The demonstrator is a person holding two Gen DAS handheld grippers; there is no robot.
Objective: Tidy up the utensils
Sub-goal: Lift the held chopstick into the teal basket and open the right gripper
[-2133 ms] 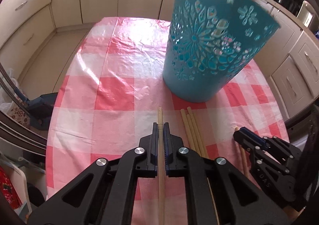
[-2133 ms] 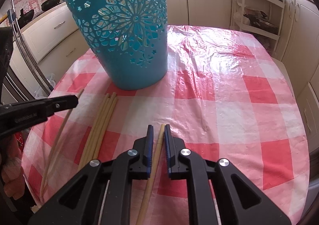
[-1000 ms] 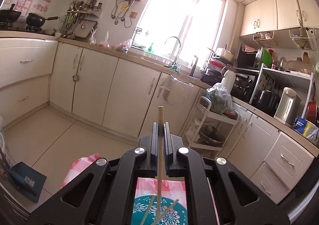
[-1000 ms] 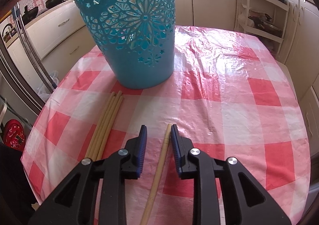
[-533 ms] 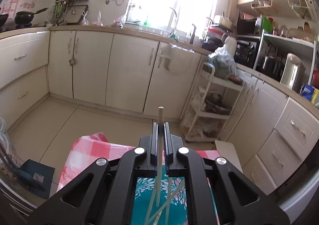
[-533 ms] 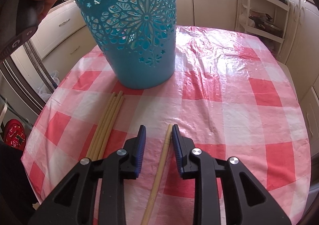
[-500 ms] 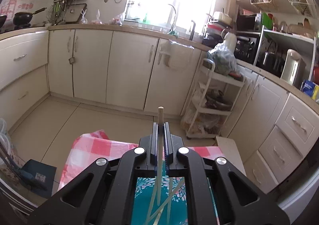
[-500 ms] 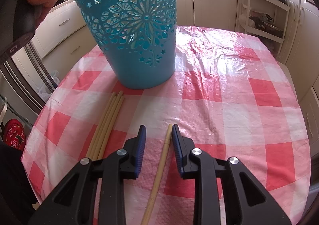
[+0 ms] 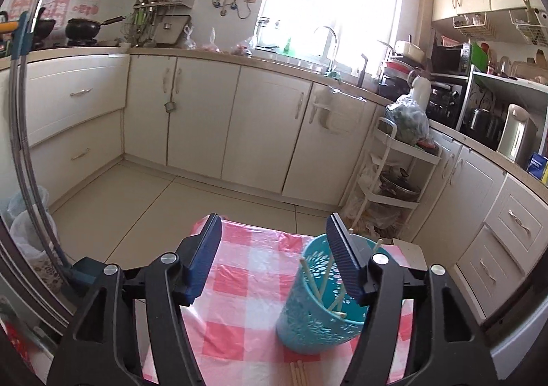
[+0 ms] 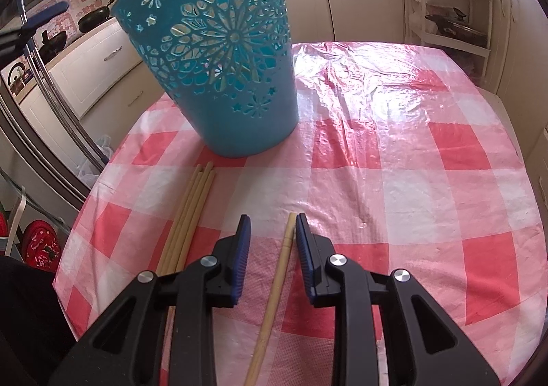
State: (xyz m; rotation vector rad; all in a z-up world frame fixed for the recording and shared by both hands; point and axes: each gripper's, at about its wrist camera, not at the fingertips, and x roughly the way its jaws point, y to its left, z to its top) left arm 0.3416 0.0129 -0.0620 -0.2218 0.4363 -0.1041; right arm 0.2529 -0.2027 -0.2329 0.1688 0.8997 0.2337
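Left gripper [image 9: 274, 249] hung high above the table, jaws spread wide, nothing between the ribbed blue pads [image 9: 205, 256]. Below it stood the teal plastic basket [image 9: 322, 303], tapered, walls pierced with flower cutouts; several pale wooden chopsticks [image 9: 313, 278] leaned inside at crossed angles. Right gripper [image 10: 270, 242] sat low over the glossy red-and-white checked tablecloth [image 10: 394, 153], jaws partly open, straddling a single round chopstick [image 10: 279, 269] that lay flat on the cloth; it lay close to the right pad, contact unclear. A bundle of four chopsticks [image 10: 190, 214] lay just left, tips near the basket's base.
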